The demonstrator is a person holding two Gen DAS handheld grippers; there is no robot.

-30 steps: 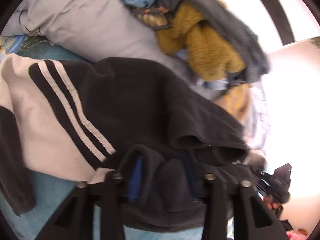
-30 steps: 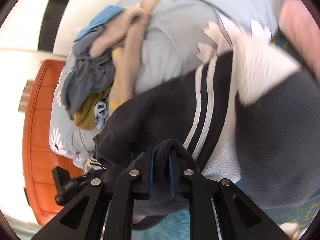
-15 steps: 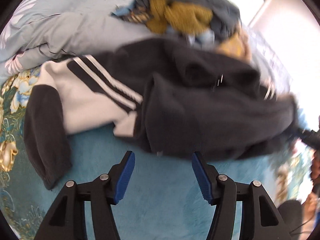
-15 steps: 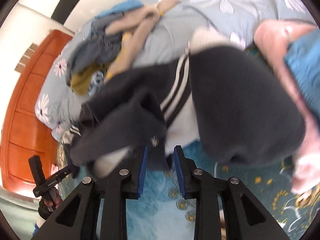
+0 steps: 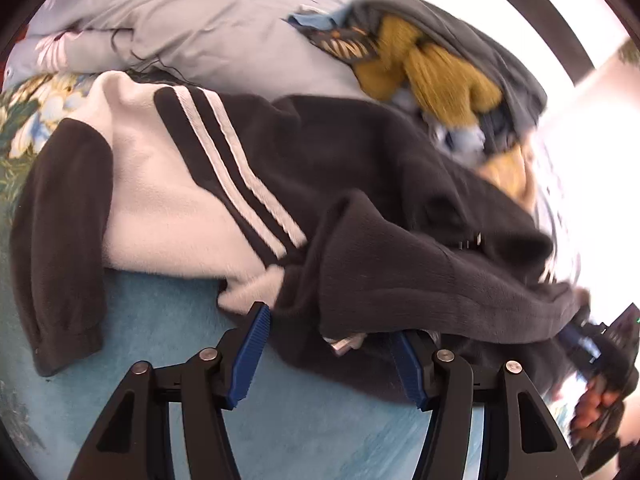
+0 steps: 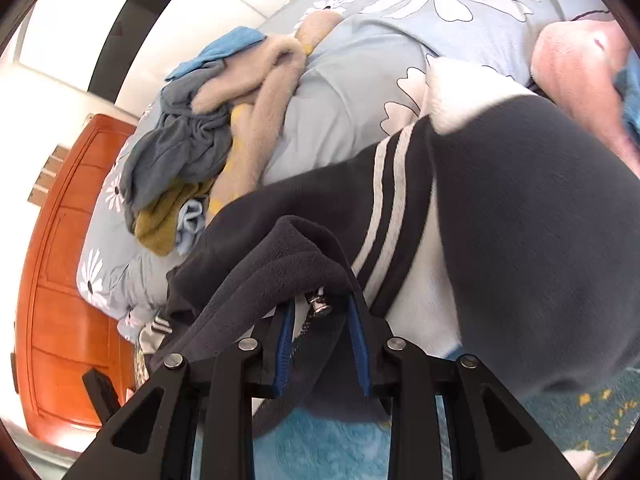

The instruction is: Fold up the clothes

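A black and white fleece jacket (image 5: 280,184) with two white stripes lies spread on the teal blanket (image 5: 160,320). My left gripper (image 5: 332,344) is open, its blue pads on either side of the jacket's dark front hem, which lies loose between them. In the right wrist view the same jacket (image 6: 520,240) fills the right side. My right gripper (image 6: 320,332) is open, with a dark fleece fold and a metal zipper pull (image 6: 318,306) draped between its jaws.
A pile of unfolded clothes (image 5: 440,68), mustard, grey and blue, sits on the pale floral duvet (image 5: 200,28) behind the jacket; it also shows in the right wrist view (image 6: 200,140). An orange wooden headboard (image 6: 68,280) stands at the left. Pink fabric (image 6: 576,80) lies at the far right.
A second ago both grippers were shut on the jacket's dark fabric. Both have since opened and let it drop onto the blanket, and now sit close at its hem again.
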